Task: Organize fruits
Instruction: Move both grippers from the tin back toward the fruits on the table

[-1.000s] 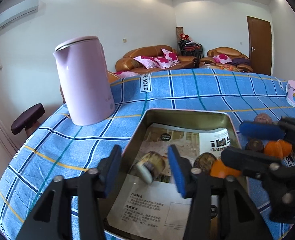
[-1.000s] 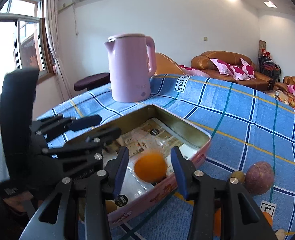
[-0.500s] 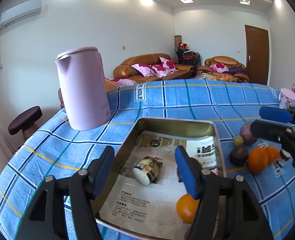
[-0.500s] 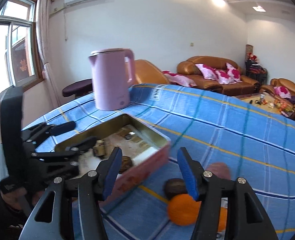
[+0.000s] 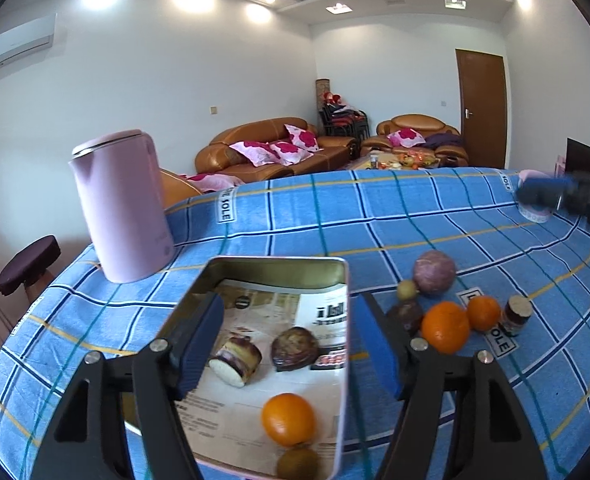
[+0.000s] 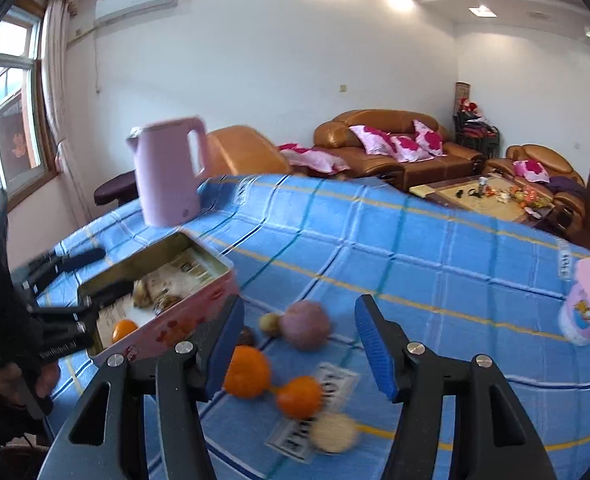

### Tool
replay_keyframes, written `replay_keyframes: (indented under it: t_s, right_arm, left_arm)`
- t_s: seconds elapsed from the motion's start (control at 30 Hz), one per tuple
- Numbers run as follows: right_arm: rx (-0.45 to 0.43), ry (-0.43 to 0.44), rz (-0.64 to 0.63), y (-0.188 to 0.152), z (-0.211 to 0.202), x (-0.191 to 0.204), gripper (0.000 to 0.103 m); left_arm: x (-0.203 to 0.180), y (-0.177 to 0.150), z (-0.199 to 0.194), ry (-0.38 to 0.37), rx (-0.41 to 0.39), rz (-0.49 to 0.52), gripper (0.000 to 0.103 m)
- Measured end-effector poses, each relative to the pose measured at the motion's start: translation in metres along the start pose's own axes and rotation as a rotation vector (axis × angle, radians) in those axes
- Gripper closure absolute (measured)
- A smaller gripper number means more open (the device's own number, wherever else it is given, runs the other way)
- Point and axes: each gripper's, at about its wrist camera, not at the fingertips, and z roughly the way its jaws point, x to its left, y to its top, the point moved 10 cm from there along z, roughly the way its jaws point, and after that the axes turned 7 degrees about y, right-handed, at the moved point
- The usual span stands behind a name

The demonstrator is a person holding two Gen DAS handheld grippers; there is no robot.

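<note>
The fruits are split between two places: some lie already in the metal tin [image 5: 337, 280], the others still wait on the blue checked cloth of the bench [image 5: 295, 216] to the right of it. Going from left to right, a pink kettle [image 5: 121, 212] stands behind the tin's far left corner. Inside the tin, on a printed paper, I see a small cut roll-shaped piece [image 5: 235, 360], a dark brown fruit [image 5: 295, 348], one orange [image 5: 288, 419] and a brownish-green fruit [image 5: 298, 462] at the near edge. The left tool [image 5: 287, 344] hangs over the tin with nothing between its blue pads; its jaws have just been opening, so it is released. To the right of the tin lie a small yellowish fruit [image 5: 406, 289], a purple round fruit [image 5: 434, 272], a dark fruit [image 5: 405, 315], two oranges [image 5: 445, 327], and a small brown piece with a cork-like end [image 5: 517, 314]. The right tool [image 6: 295, 340] hovers above this group, also released and empty; its jaws have just been opening too. So I judge the work is about half done. The right-wrist view is blurred by motion, so the pale round thing [image 6: 333, 432] near its bottom I cannot identify. A pink cup [image 6: 589, 304] stands at the far right.
</note>
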Motion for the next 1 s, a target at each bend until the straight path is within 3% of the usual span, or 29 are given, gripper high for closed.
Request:
replay_keyframes:
  t_s: [0.37,0.57,0.7,0.8,1.0]
  right_arm:
    - [-0.026,-0.12,-0.099,0.053,-0.063,-0.04,0.043]
    - [-0.028,-0.108,-0.127,0.079,-0.08,-0.031,0.043]
    - [-0.085,-0.09,-0.092,0.095,-0.079,-0.021,0.042]
    - [-0.111,-0.034,-0.072,0.087,-0.067,-0.002,0.035]
    - [-0.056,0.025,0.024,0.013,-0.019,0.013,0.034]
  left_arm:
    - [-0.017,0.001,-0.004,-0.017,-0.004,0.019,0.032]
    - [-0.021,-0.001,-0.004,-0.022,-0.002,0.021,0.032]
    - [-0.021,-0.001,-0.002,-0.022,0.006,0.011,0.032]
    - [-0.018,-0.001,-0.004,-0.02,0.001,0.009,0.032]
    - [-0.017,-0.001,-0.003,-0.019,0.007,0.029,0.032]
